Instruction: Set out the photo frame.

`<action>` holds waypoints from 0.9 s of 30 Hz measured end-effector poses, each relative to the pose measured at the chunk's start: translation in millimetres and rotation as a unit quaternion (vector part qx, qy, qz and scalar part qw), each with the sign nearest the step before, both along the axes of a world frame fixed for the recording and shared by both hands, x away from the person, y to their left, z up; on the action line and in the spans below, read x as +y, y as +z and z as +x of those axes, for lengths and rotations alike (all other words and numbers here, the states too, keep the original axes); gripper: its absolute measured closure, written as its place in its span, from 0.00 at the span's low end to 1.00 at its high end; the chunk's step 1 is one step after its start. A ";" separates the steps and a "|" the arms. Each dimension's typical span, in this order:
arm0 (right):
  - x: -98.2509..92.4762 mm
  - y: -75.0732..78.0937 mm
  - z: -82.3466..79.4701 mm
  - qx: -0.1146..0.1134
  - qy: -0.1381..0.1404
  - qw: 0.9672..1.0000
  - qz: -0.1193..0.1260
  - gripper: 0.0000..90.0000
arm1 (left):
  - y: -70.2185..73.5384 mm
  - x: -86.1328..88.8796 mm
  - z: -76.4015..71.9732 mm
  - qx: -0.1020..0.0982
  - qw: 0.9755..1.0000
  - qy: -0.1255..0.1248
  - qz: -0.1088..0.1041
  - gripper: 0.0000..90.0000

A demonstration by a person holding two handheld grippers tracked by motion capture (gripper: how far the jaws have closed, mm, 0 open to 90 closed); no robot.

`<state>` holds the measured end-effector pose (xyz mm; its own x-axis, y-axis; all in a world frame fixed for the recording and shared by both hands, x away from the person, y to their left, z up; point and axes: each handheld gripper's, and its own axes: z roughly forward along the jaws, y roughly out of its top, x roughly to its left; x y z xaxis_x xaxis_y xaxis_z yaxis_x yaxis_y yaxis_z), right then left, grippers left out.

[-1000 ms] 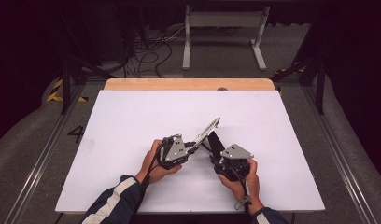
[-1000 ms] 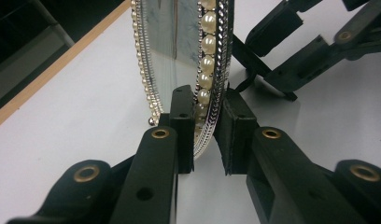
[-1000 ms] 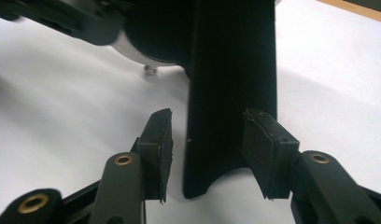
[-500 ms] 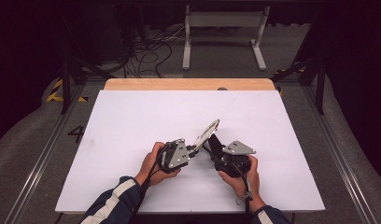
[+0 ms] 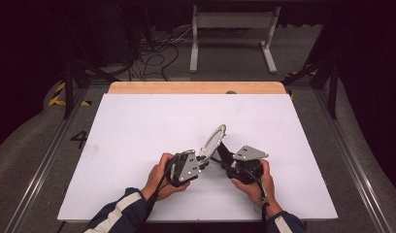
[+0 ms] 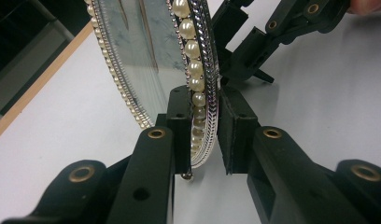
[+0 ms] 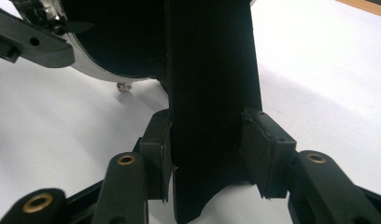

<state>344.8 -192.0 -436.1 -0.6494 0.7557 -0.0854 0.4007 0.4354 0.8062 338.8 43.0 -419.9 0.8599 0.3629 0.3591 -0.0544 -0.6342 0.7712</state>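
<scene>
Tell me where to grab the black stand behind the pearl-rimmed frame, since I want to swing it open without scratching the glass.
Grip the black stand low down, across its two long side edges, coming from behind the frame. It is a flat, narrow strip, so a tool's pads probably seat well on those edges, and the pearl rim and glass stay untouched.

An oval mirror [image 5: 214,140] stands tilted on the white surface [image 5: 138,126], a little toward the near edge from the middle and about midway between the left and right edges. Its frame is silver-coloured metal, set with a row of cream pearl beads and a finer rim of tiny beads around the glass [image 6: 132,46]. The back is black. From the back a broad black stand flap [image 7: 212,93] reaches down to the surface. The lower rim of the mirror hangs just above the surface, a small metal stud at its bottom.
</scene>
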 end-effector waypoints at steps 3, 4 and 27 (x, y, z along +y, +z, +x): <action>-0.3 0.5 0.1 -0.004 0.002 1.000 -0.006 0.64 | -1.9 -0.5 0.2 0.006 1.000 0.000 -0.009 0.85; -0.3 0.4 -0.1 -0.005 0.001 1.000 -0.008 0.65 | -3.2 -1.2 -0.9 0.005 1.000 0.002 -0.013 0.84; -18.6 -10.1 -10.1 0.018 0.021 0.999 -0.024 0.83 | -17.6 5.5 14.4 0.044 0.998 -0.037 -0.022 0.79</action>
<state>334.6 -210.6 -446.2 -0.6840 0.7231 -0.0969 0.4100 0.4909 0.7687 353.3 48.4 -437.6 0.9122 0.3115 0.2662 -0.0308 -0.5958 0.8026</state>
